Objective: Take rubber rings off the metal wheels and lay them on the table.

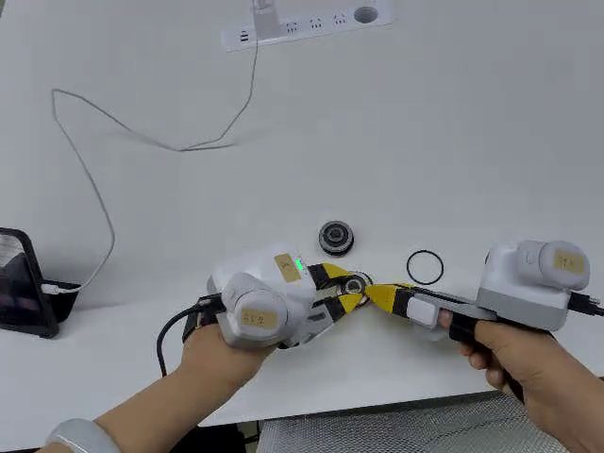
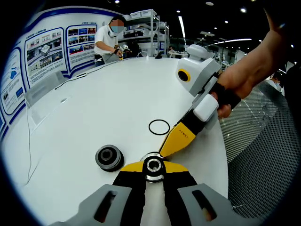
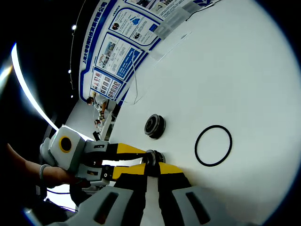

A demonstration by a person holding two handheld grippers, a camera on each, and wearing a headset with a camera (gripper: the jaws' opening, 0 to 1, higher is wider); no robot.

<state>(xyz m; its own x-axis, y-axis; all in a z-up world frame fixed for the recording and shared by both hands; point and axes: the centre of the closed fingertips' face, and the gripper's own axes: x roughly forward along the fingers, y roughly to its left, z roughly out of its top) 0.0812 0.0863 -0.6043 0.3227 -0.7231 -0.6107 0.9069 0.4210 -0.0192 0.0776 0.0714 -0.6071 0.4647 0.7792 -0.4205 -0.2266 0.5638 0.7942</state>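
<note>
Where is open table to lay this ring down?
Bare tabletop lies beyond the loose rubber ring and spare metal wheel, up to the power strip. Crowded at the near edge, where left gripper and right gripper meet on the held wheel.

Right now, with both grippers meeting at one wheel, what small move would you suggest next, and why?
Probably draw the right gripper away from the left gripper to peel its ring off. The left fingers clamp the wheel, and the right fingers are closed at its rim, though their hold on that ring is hard to see. A loose ring already lies nearby.
</note>
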